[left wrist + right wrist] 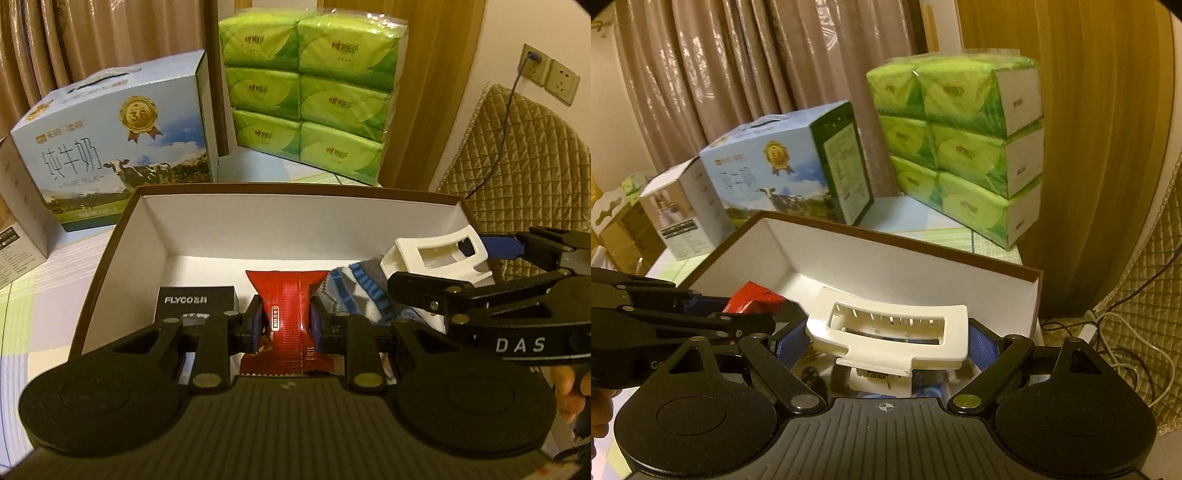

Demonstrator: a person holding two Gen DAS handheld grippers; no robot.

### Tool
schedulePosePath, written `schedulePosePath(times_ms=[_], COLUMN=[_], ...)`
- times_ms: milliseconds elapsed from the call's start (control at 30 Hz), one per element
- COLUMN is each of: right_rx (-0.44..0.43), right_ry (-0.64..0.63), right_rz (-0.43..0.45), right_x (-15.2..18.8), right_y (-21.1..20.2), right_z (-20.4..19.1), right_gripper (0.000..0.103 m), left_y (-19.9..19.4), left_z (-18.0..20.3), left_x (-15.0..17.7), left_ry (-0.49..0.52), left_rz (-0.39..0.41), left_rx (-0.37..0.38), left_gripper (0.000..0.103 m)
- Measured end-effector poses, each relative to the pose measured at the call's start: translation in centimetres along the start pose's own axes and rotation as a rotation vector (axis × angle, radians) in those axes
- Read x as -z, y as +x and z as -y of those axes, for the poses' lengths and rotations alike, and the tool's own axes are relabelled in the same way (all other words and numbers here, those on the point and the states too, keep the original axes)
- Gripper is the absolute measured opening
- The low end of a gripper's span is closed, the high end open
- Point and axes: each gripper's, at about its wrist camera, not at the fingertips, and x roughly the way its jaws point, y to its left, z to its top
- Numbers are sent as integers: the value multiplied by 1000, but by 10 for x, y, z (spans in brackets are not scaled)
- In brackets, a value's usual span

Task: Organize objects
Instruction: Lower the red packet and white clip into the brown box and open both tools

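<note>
left hand-held gripper (287, 325) on crinkly red packet (286, 295), over box (295, 214)

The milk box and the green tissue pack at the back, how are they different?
The milk box is blue stiff card with a cow picture; the green tissue pack is soft bundles wrapped in clear plastic. The milk box is one carton with a handle slot on top; the tissue pack is many small packs stacked. The tissue pack stands taller. Both sit on the table behind the open box.

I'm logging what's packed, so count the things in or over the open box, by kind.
Red packet, held by left gripper: 1
White clip, held by right gripper: 1
Black FLYCO box: 1
Patterned sock: 1
Total: 4
</note>
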Motion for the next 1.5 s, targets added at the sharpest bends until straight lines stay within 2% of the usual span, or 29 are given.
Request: schedulePosePath(times_ms=[167,267,333,400,733,933,967,1033,1167,1200,1500], right_rx=[14,26,51,54,47,47,47,50,42,42,34], right_ry=[10,15,15,9,24,23,21,16,-6,-17,-81], right_rz=[-3,29,28,39,2,-2,-4,-6,-22,-27,-72], right_x=[-6,-9,-11,-12,-5,-4,-4,-4,-2,-2,3], right_y=[15,22,26,27,25,24,24,24,24,24,27], right_z=[6,7,8,9,19,21,21,21,20,19,11], right_gripper=[85,85,91,93,93,93,93,93,93,93,94], left_y=[18,25,28,30,41,45,46,49,51,51,45], left_z=[-5,-7,-7,-7,-3,2,3,4,1,-1,-17], left_x=[-7,-10,-11,-11,-10,-14,-14,-15,-13,-12,-6], left_ry=[-2,-6,-7,-4,5,43,49,63,88,82,40], left_rz=[-18,-23,-24,-27,-43,-20,-16,-14,-17,-23,-68], left_rx=[-2,0,2,4,11,14,13,1,-31,-34,-54], left_gripper=[21,21,21,21,21,22,24,40,57,65,82])
